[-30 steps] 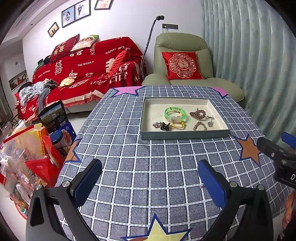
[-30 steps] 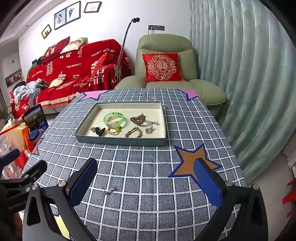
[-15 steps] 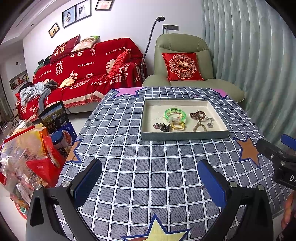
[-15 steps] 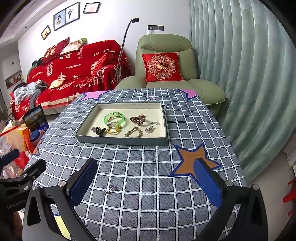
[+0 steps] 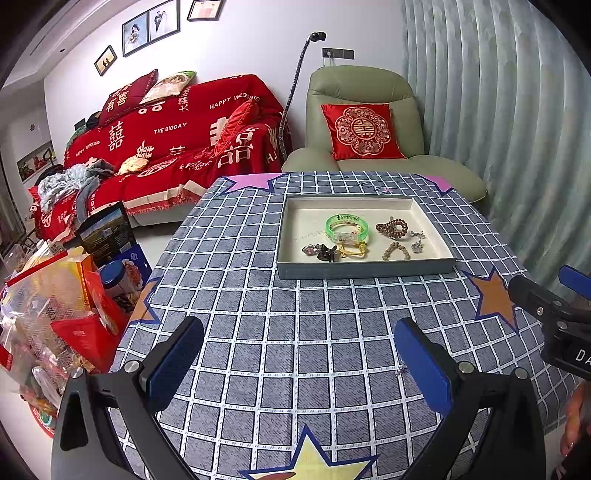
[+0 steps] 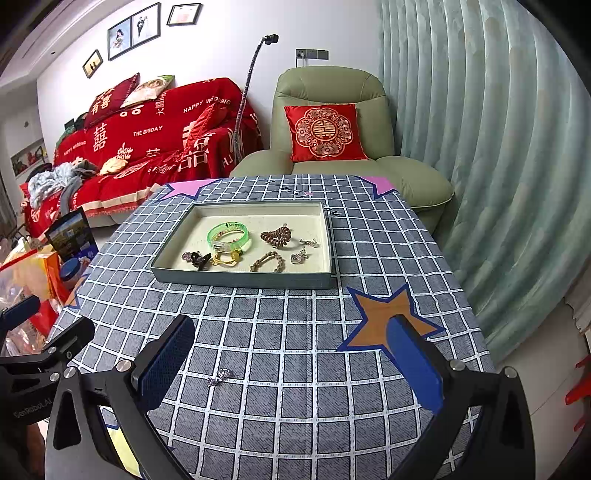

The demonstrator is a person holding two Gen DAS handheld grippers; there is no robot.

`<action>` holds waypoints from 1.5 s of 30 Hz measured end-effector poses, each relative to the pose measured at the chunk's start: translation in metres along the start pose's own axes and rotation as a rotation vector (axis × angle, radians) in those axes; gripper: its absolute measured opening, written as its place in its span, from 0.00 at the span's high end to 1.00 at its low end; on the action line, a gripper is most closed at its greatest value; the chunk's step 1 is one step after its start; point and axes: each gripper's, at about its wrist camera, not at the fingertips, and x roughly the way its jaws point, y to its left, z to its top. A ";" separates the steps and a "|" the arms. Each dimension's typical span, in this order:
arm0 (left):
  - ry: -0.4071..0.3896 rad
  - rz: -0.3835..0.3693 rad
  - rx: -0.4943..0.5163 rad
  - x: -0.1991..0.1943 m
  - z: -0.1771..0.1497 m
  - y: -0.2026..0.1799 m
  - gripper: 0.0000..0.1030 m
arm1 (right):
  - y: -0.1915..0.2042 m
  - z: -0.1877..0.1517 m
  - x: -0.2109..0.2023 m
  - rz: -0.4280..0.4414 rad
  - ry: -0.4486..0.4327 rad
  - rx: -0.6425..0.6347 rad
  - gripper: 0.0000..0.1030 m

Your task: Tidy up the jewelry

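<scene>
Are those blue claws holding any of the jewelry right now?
No. Both the left gripper and right gripper are open and empty; a small silver piece lies loose on the tablecloth.

red-draped sofa (image 5: pixel 177 136) | green armchair (image 6: pixel 332 110) with red cushion (image 6: pixel 325 133) | curtain (image 6: pixel 480 147) | 4 wall photos (image 5: pixel 149 26)

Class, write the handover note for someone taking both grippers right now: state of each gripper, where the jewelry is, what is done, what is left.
Left gripper: open, empty, above the tablecloth.
Right gripper: open, empty, also above the cloth.
Tray: holds the green bangle, brown hair clip, beaded bracelet, yellow hair tie, dark clip and small silver pieces.
Left to do: one small silver piece lies on the cloth near the right gripper's left finger; it probably goes into the tray next.
</scene>
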 end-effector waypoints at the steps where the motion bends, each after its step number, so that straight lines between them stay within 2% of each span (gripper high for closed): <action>1: 0.000 -0.001 0.000 0.000 0.000 0.000 0.00 | 0.000 0.000 0.001 0.000 -0.001 -0.002 0.00; 45: 0.006 0.001 0.003 -0.001 0.000 -0.003 0.00 | 0.002 0.000 -0.002 0.005 0.002 0.000 0.00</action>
